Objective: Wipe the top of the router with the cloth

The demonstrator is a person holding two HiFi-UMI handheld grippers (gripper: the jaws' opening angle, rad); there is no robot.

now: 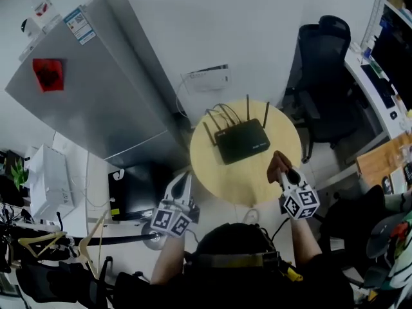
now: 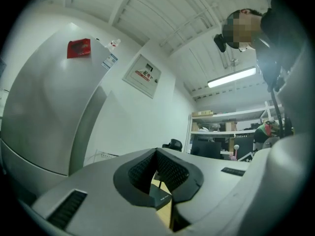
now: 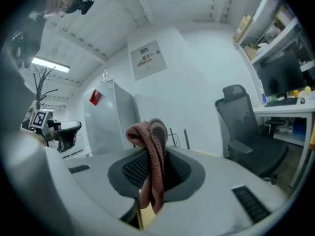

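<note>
Your right gripper (image 3: pixel 150 181) is clamped on the reddish-brown cloth (image 3: pixel 150 154), which bunches above the jaws and hangs limp through them. Your left gripper (image 2: pixel 157 181) has its jaws together on nothing and is held off the near left edge of the round pale wooden bench (image 1: pixel 257 182). The flat black router with thin upright antennas (image 1: pixel 241 141) lies ahead of both grippers, nearer the right one and a little to its left. Expect the cloth to be soft and light, folding over rather than pushing flat, so lead with the hanging part. The router looks light and may well slide on the smooth wood; if so, steady it at its near side edge, away from the antennas, which could snag the cloth. From the gripper views the router's top is mostly hidden behind the gripper bodies, and its rear cables are hard to make out.
</note>
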